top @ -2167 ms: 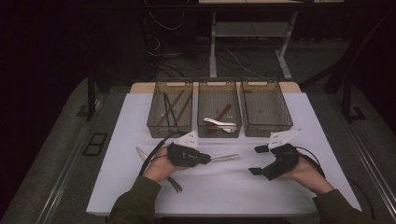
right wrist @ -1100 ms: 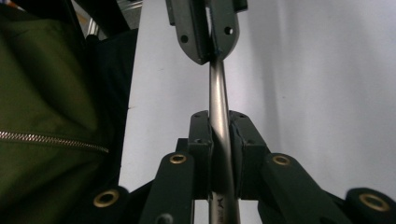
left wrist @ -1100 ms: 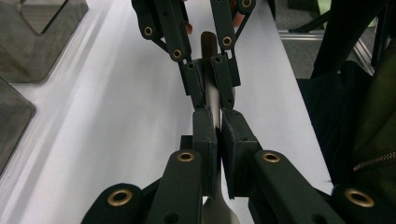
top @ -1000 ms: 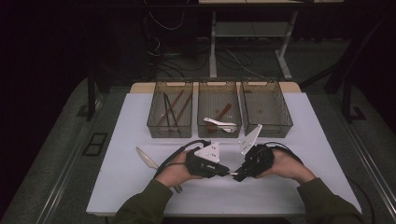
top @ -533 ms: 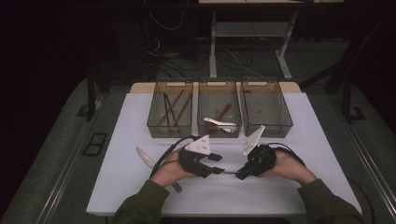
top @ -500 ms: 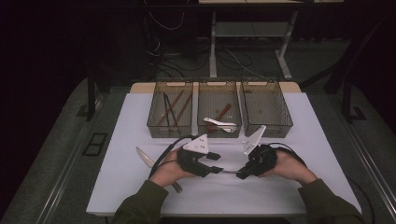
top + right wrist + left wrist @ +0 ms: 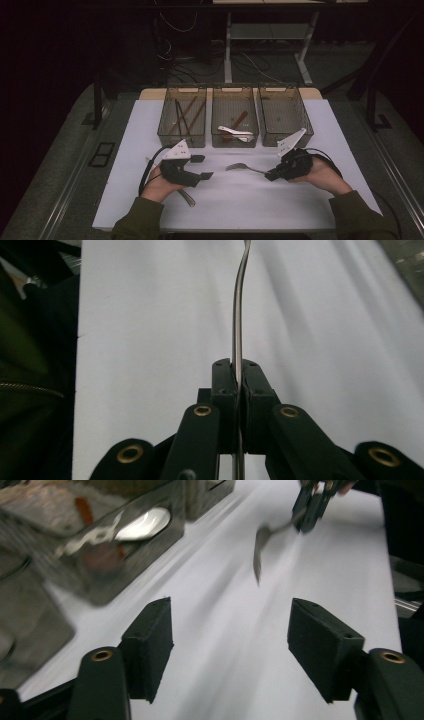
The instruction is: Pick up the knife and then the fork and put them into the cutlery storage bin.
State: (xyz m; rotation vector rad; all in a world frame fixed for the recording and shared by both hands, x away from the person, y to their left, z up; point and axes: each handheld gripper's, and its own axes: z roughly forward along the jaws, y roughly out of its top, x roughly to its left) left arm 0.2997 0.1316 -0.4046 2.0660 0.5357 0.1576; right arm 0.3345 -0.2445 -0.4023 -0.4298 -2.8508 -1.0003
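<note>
A metal fork (image 7: 241,167) hangs just above the white mat, with my right gripper (image 7: 270,176) shut on its handle. In the right gripper view the pads (image 7: 239,385) pinch the thin handle (image 7: 238,315), which runs straight away from me. My left gripper (image 7: 201,167) is to the left of the fork's head, apart from it. Its jaws have just been opening and stand wide (image 7: 235,650) with nothing between them. The left gripper view shows the fork (image 7: 259,547) ahead, held by the right gripper (image 7: 312,507).
Three clear bins stand in a row at the back of the mat: the left bin (image 7: 165,131) holds brown sticks, the middle bin (image 7: 218,137) a white spoon and a brown piece, the right bin (image 7: 306,131) looks bare. A pale utensil (image 7: 188,198) lies under my left hand.
The left gripper has opened, let go of the fork and drawn left. The right gripper has moved right with the fork in it.
</note>
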